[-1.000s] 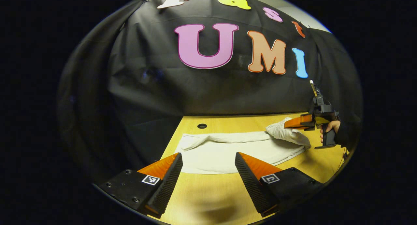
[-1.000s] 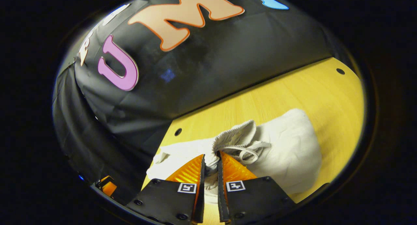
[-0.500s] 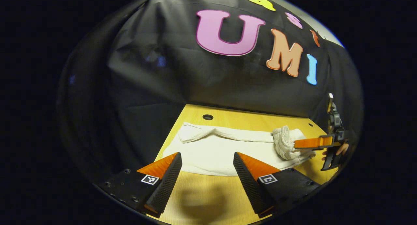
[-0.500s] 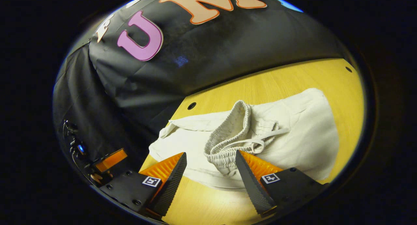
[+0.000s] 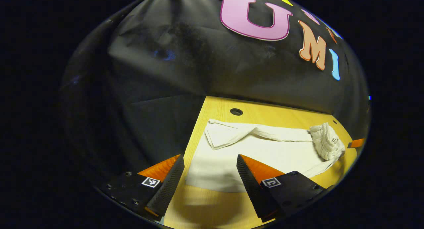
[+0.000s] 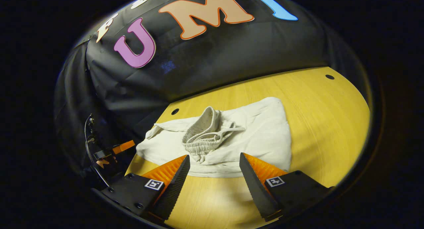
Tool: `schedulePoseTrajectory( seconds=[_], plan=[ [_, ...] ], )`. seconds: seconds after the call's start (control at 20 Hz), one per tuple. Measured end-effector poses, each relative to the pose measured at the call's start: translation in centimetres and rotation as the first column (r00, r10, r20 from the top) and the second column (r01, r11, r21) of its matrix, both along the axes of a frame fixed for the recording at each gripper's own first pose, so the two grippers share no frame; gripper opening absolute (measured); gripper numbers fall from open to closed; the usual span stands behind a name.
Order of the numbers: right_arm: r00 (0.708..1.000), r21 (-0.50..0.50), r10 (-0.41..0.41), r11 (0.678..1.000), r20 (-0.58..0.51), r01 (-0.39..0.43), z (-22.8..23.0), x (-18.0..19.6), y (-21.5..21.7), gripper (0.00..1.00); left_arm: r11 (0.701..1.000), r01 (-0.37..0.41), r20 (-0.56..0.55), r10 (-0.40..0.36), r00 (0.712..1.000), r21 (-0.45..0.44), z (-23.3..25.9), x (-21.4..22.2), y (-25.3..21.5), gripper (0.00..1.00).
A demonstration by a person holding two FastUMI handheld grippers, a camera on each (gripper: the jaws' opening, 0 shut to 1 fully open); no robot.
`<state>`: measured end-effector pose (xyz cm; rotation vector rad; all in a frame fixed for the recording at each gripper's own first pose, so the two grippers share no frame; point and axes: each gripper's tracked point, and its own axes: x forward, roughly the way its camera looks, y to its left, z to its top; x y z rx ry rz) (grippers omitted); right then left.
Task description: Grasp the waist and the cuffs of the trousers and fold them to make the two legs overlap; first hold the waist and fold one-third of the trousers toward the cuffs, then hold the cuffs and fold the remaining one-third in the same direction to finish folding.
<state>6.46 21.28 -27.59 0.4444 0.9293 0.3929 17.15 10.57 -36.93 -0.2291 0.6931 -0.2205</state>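
Cream trousers (image 5: pixel 265 149) lie on the yellow wooden table (image 5: pixel 212 212), legs overlapped. The ribbed waist (image 6: pixel 202 133) with its drawstring is folded over onto the legs; in the left gripper view that bunched waist (image 5: pixel 326 141) sits at the far right. The cuff end (image 5: pixel 222 136) lies near the table's left edge, one corner turned over. My left gripper (image 5: pixel 210 176) is open, hovering just before the cuff end's near edge. My right gripper (image 6: pixel 213 176) is open too, just short of the folded waist. The left gripper (image 6: pixel 114 149) also appears at the left of the right gripper view.
Black cloth walls close the booth behind and to the left. Round holes pierce the table near its back edge (image 5: pixel 236 111) (image 6: pixel 329 77). Bare tabletop (image 6: pixel 324 123) stretches to the right of the trousers. The table's left edge (image 5: pixel 190 143) runs close beside the cuffs.
My right gripper let go of the waist, opened and drew back, leaving the waist folded onto the legs. My left gripper shifted left toward the cuff end, staying open.
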Motion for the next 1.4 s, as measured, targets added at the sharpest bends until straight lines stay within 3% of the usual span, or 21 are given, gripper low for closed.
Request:
schedulePoseTrajectory(
  seconds=[0.05,0.15,0.4,0.65,0.75,0.8,0.85,1.0,1.15,1.25,1.4],
  plan=[
    [1.000,-0.010,-0.015,1.000,-0.003,0.014,-0.1,-0.2,-0.8,0.90,1.000,0.017,-0.012,-0.017,1.000,0.003,-0.9,0.7,-0.3,0.95],
    [0.999,-0.025,-0.037,0.999,-0.013,0.036,-0.3,-0.8,-2.1,0.97,0.997,0.073,-0.062,-0.071,0.996,0.023,-2.7,0.7,-0.9,0.95],
    [0.998,-0.050,-0.056,0.997,-0.022,0.055,-0.4,-1.3,-3.5,0.96,0.990,0.141,-0.124,-0.138,0.983,0.017,-4.3,0.4,-2.0,0.96],
    [0.998,-0.053,-0.057,0.997,-0.025,0.056,-0.5,-0.9,-3.8,0.96,0.991,0.111,-0.150,-0.099,0.984,0.075,-5.2,0.6,-1.3,0.95],
    [0.998,-0.058,-0.054,0.997,-0.026,0.052,-0.6,-0.9,-4.0,0.96,0.992,0.114,-0.146,-0.105,0.984,0.054,-5.2,0.8,-1.7,0.93],
    [0.998,-0.060,-0.053,0.997,-0.026,0.051,-0.6,-0.9,-4.1,0.96,0.993,0.113,-0.130,-0.106,0.986,0.043,-4.7,0.7,-1.7,0.78],
    [0.998,-0.061,-0.052,0.997,-0.029,0.050,-0.8,-0.9,-4.4,0.97,0.993,0.112,-0.130,-0.108,0.986,0.030,-4.7,0.6,-2.0,0.70],
    [0.997,-0.062,-0.067,0.996,-0.035,0.065,-1.4,-0.7,-5.6,0.96,0.997,0.073,-0.103,-0.073,0.992,-0.001,-4.2,0.6,-3.5,0.18],
    [0.997,-0.045,-0.067,0.997,-0.031,0.066,-1.0,-0.8,-5.7,0.97,0.999,0.039,-0.114,-0.043,0.993,-0.032,-4.1,1.1,-4.1,0.00],
    [0.999,-0.047,-0.052,0.998,-0.016,0.051,-0.6,-0.8,-6.2,0.97,0.996,0.052,-0.151,-0.061,0.987,-0.068,-3.4,0.8,-4.7,0.00],
    [0.999,-0.038,-0.048,0.998,0.001,0.048,0.1,-0.4,-7.4,0.97,0.993,0.017,-0.101,-0.029,0.994,-0.118,-0.4,2.3,-6.2,0.00]
  ],
)
